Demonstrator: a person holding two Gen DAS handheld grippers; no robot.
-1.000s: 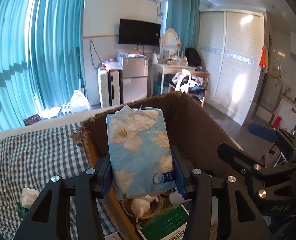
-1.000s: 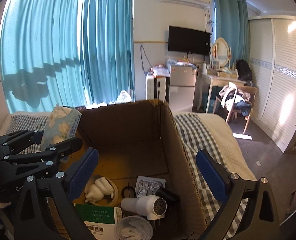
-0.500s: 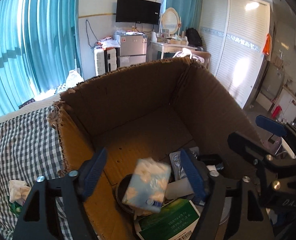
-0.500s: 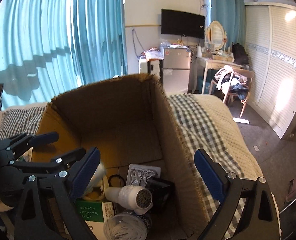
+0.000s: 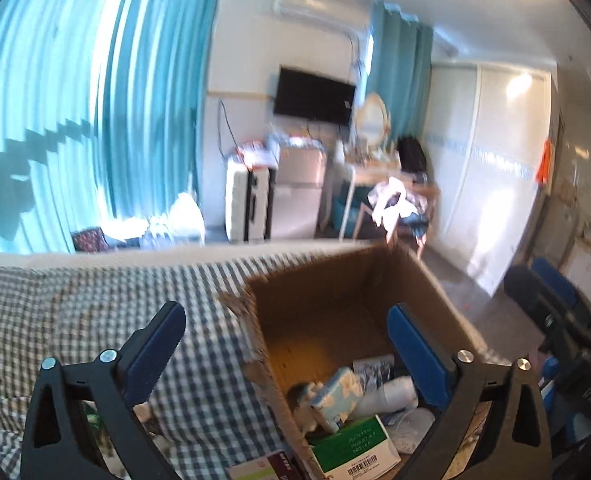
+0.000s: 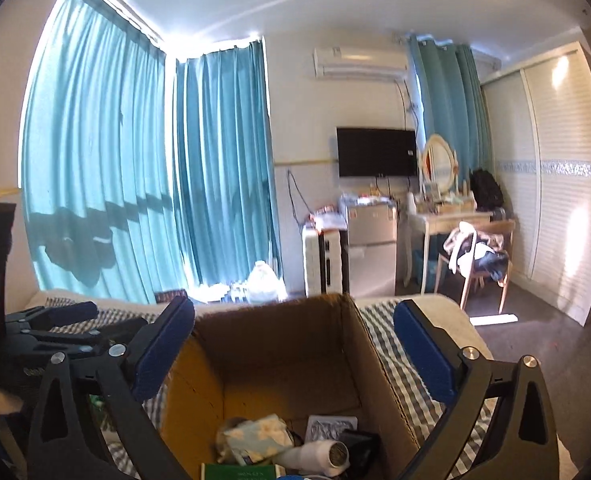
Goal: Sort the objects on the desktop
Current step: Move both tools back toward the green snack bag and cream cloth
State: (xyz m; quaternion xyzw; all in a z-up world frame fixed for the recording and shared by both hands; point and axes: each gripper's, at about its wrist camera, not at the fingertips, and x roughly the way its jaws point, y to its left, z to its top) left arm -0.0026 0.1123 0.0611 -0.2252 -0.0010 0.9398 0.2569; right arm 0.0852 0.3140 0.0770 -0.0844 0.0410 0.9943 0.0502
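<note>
An open cardboard box (image 5: 335, 304) stands on the checked bed cover; it also shows in the right wrist view (image 6: 279, 344). Inside lie a blue floral tissue pack (image 5: 337, 394), also seen from the right (image 6: 259, 436), a green box (image 5: 355, 446), a white hair dryer (image 6: 315, 454) and a silver packet (image 6: 331, 428). My left gripper (image 5: 287, 352) is open and empty, above the box's left wall. My right gripper (image 6: 295, 348) is open and empty over the box. The left gripper's fingers (image 6: 63, 314) show at the left of the right wrist view.
The checked bed cover (image 5: 95, 320) spreads left of the box, with small items (image 5: 95, 420) near the left gripper's base and a card (image 5: 255, 470) beside the box. Curtains, a TV, a fridge and a desk with chair stand beyond the bed.
My left gripper opened and let go of the tissue pack, which fell into the box. Both grippers then pulled back and up from the box; the left swung leftward.
</note>
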